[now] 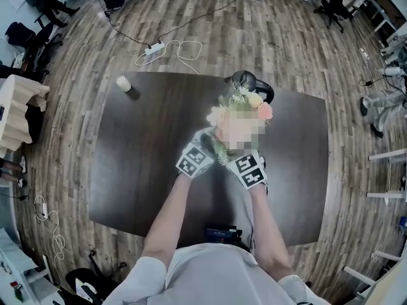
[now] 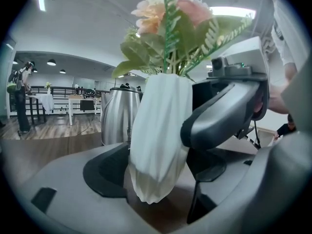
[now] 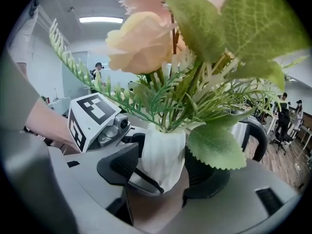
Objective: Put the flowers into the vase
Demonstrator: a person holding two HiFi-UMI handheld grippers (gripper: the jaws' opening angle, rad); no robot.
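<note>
clamping a white, ribbed, narrow-footed vase (image 2: 161, 130) from two sides at the far middle of a dark brown wooden counter (image 1: 140, 145). spreading the left tongs (image 2: 158, 173) wide and pressing their dark pads against opposite walls of the vase. closing the right tongs (image 3: 163, 173) on the same vase from the other hand's side, crossing just in front of the left pair and touching the white wall with ribbed black pads. already carrying in the vase's mouth a bunch of artificial flowers (image 3: 141, 48): peach and pink roses, small white blooms, fern sprigs and broad green leaves, fanning out well above the rim. leaning a little in the left gripper view, and leaving it unclear in both gripper views whether resting on the counter or hanging just over it. reaching forward with two bare forearms in the head view, showing a black-and-white marker cube (image 1: 194, 161) on the left tongs and a second marker cube (image 1: 249, 169) on the right. sharing the counter with a shiny steel kettle (image 2: 117, 118) with a black handle, just behind the vase, and with a small cream cylinder (image 1: 123, 83), well apart near the far left corner. overlooking a plank floor (image 1: 286, 43) with a white power strip (image 1: 154, 48) and its looped white cable beyond the counter.
</note>
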